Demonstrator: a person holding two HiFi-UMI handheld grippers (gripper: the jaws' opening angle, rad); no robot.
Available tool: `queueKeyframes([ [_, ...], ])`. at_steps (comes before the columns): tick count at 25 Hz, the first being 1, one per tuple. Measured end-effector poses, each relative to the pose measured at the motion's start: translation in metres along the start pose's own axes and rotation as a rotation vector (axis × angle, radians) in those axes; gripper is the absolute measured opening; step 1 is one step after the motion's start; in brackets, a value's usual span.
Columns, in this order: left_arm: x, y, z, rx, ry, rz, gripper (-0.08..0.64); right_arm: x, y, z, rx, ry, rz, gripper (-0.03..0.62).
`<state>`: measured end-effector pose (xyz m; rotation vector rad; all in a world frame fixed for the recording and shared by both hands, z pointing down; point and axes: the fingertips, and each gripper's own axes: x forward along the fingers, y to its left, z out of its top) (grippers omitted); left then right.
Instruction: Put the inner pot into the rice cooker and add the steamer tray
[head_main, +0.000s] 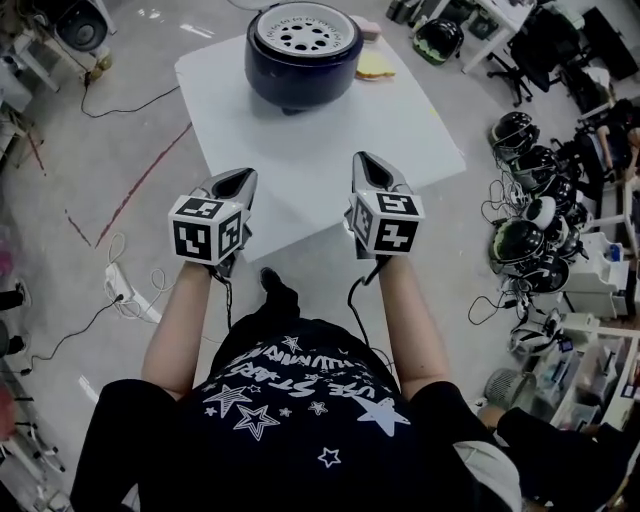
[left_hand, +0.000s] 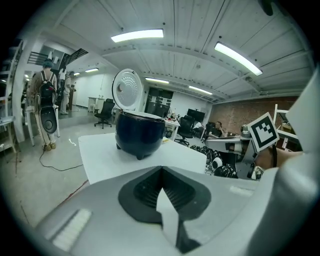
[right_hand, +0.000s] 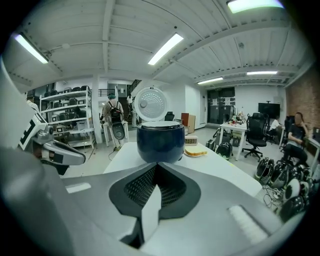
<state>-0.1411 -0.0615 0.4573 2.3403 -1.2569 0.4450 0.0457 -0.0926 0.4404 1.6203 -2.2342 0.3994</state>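
Rice cooker (head_main: 303, 60): set at upper centre, on the white worktop (head_main: 400, 130). Lid (left_hand: 128, 89) is raised for access. Perforated steamer tray (head_main: 305, 28) is judged seated inside. Left tongs (head_main: 236, 180) and right tongs (head_main: 370, 165) are pressed together, empty, held mid-frame, well apart from the cooker.

The table (head_main: 330, 150) is bare from its 6 o'clock edge up to the rice cooker (head_main: 303, 55). This gives the left gripper (head_main: 233, 184) and right gripper (head_main: 375, 172) a free lane toward 12 o'clock. The cooker blocks the centre line at the far end. Its lid (left_hand: 127, 89) stands raised on the 12 o'clock side and appears to leave the mouth reachable from above. A flat yellow item (head_main: 376, 66) lies just beside the cooker at 2 o'clock. Helmets (head_main: 520, 240) crowd the floor at 3 o'clock.
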Motion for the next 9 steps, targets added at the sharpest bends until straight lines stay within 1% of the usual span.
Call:
queueKeyframes([
  [9,-0.041,-0.049,-0.034,0.021,-0.017,-0.015,0.002,-0.074,0.010,-0.037,0.003,-0.024,-0.021,0.026],
])
